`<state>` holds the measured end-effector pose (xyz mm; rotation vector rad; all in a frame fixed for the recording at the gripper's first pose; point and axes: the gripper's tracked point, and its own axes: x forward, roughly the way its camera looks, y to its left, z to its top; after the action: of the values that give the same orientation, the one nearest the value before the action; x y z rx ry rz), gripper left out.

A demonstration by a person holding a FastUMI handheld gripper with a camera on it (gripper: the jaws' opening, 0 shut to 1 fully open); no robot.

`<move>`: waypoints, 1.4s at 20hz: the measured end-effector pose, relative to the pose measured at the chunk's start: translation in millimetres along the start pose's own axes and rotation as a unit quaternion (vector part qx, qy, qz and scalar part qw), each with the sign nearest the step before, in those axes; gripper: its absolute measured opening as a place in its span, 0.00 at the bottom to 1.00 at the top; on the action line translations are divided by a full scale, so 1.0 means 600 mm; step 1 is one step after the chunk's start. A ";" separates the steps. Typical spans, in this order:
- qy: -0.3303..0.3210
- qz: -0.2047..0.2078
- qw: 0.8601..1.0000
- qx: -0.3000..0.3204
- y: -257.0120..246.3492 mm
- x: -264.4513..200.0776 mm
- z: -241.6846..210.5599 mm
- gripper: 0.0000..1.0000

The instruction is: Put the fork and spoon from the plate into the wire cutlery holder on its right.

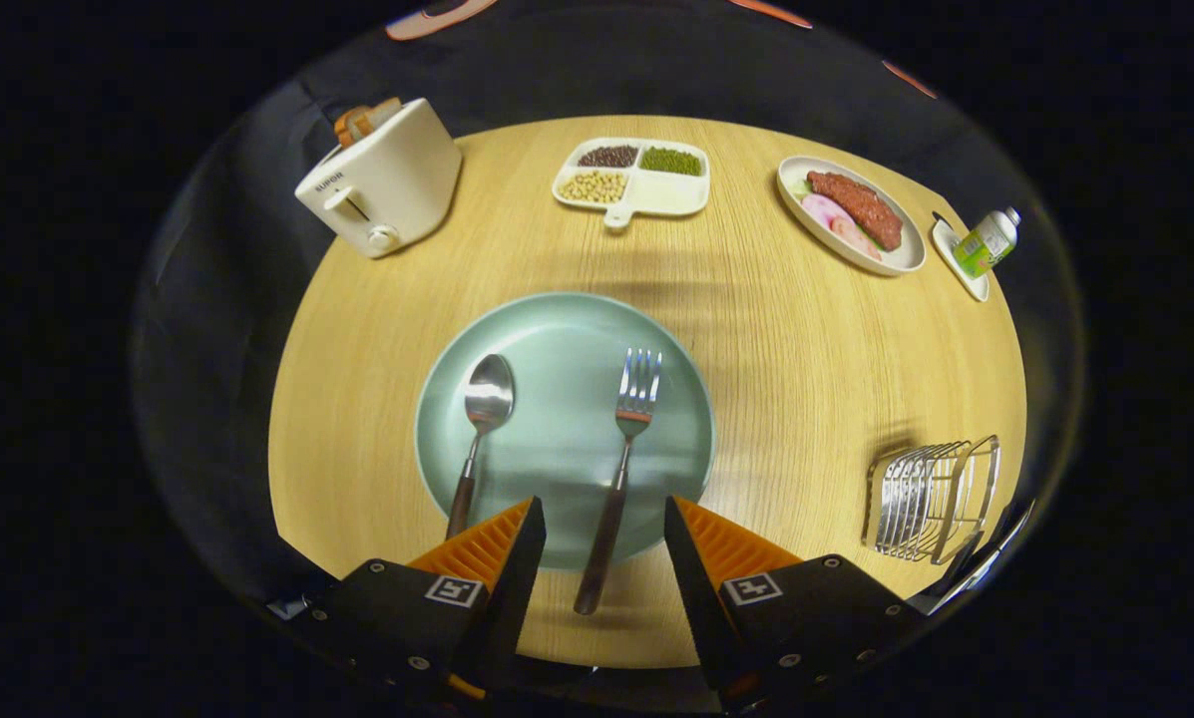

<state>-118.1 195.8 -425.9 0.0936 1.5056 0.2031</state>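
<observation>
A pale green plate (567, 329) lies on the round wooden table just ahead of my fingers. On it rest a steel spoon (480, 429) at the left and a steel fork (624, 449) at the right, both with dark handles pointing toward me. The fork's handle end reaches past the plate rim and lies between my two fingers. My gripper (604, 519) is open, hovering above the table, touching nothing. The wire cutlery holder (934, 497) stands to the right of the plate, near the table's edge.
Beyond the plate sit a white toaster (382, 179) at the left, a divided dish of beans (632, 178) in the middle, and an oval plate of food (851, 214) at the right. A small bottle (988, 241) lies on a small dish beside it.
</observation>
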 end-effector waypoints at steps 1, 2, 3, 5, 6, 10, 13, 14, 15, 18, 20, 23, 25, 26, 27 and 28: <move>0.011 0.000 1.000 0.009 0.002 0.010 -0.004 0.70; 0.020 0.002 1.000 0.018 0.006 0.020 -0.009 0.68; 0.025 -0.001 0.999 0.022 0.006 0.028 -0.008 0.64; 0.028 -0.017 0.999 0.017 -0.002 0.040 -0.004 0.59; 0.032 -0.022 0.999 0.015 -0.004 0.046 -0.005 0.58; 0.041 -0.043 0.998 0.007 -0.012 0.068 -0.006 0.50; 0.035 -0.050 0.998 0.006 -0.013 0.078 0.003 0.31; 0.035 -0.050 0.998 0.006 -0.012 0.080 0.005 0.26; 0.033 -0.050 0.998 0.006 -0.015 0.084 0.006 0.13; 0.022 -0.035 0.999 0.013 -0.013 0.069 0.014 0.06; 0.001 -0.024 1.000 0.013 -0.019 0.052 0.028 0.05; -0.019 -0.014 1.000 0.013 -0.035 0.011 0.035 0.05; -0.038 -0.009 0.999 0.010 -0.051 -0.024 0.040 0.05; -0.048 -0.008 0.999 0.010 -0.061 -0.044 0.043 0.05; -0.059 -0.008 0.998 0.009 -0.075 -0.063 0.044 0.05; -0.068 -0.010 0.998 0.010 -0.093 -0.085 0.046 0.05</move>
<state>-89.2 133.4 -384.6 0.1056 1.3721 0.1620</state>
